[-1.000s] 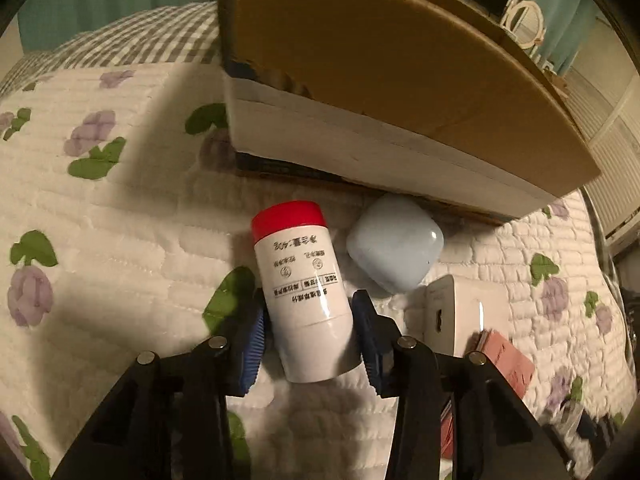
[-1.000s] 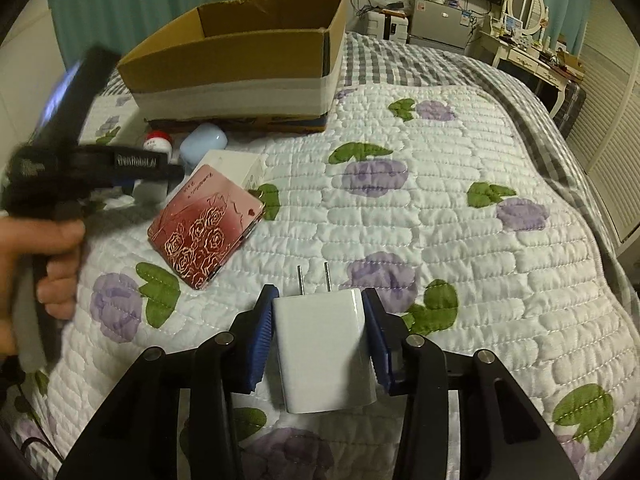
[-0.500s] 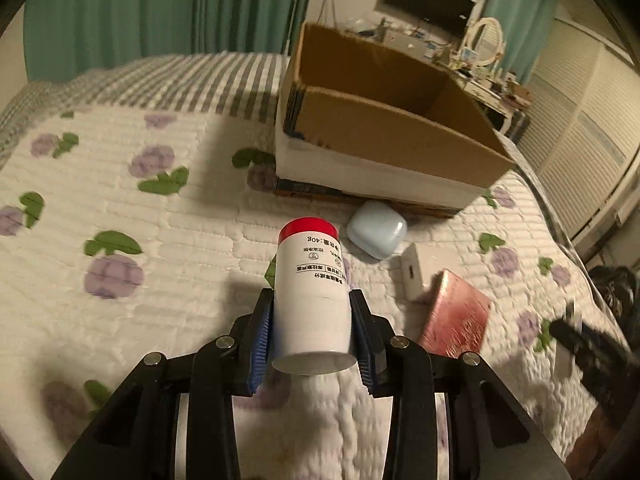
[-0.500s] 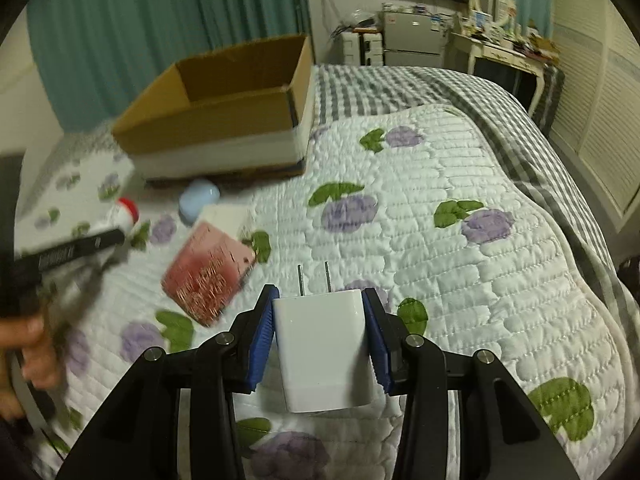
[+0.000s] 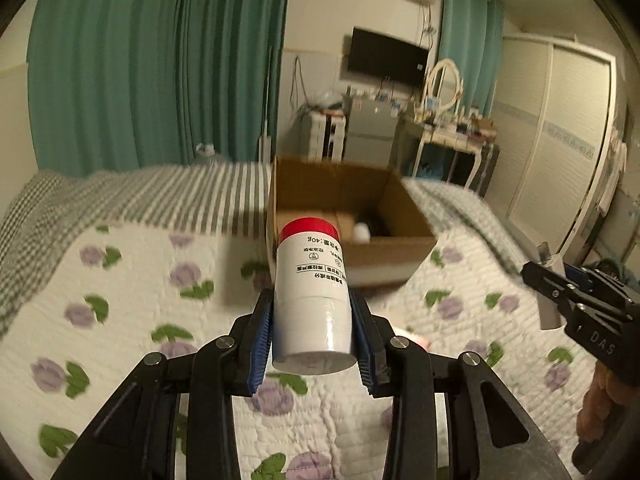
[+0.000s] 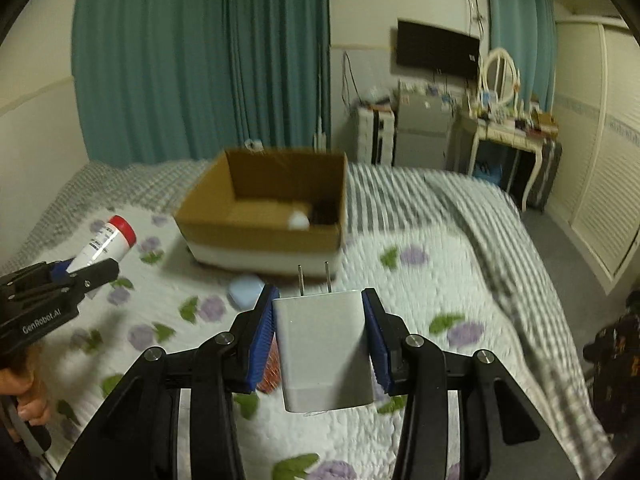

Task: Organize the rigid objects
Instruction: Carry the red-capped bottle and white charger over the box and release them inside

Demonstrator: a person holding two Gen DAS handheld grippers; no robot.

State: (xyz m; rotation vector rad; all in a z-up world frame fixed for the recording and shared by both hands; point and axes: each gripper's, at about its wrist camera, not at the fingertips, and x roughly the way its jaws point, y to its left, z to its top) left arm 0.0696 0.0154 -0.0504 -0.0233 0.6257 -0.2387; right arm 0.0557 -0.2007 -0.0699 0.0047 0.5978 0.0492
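Note:
My left gripper (image 5: pixel 311 332) is shut on a white bottle with a red cap (image 5: pixel 310 288) and holds it high above the bed, pointing at the open cardboard box (image 5: pixel 400 240). My right gripper (image 6: pixel 320 334) is shut on a white plug charger (image 6: pixel 324 348), prongs forward, also raised and facing the cardboard box (image 6: pixel 260 232). The left gripper with its bottle (image 6: pixel 108 240) shows at the left of the right wrist view. The right gripper (image 5: pixel 560 292) shows at the right of the left wrist view. Inside the box lie a small white item (image 6: pixel 299 220) and something dark.
A pale blue case (image 6: pixel 244 292) lies on the floral quilt (image 6: pixel 420 280) in front of the box. A red patterned item (image 6: pixel 269 368) lies partly hidden under the right gripper. A dresser, a fridge and curtains stand behind the bed.
Both grippers have lifted well above the quilt with their objects and now look over the box rim into it. The bottle has left the bed surface.

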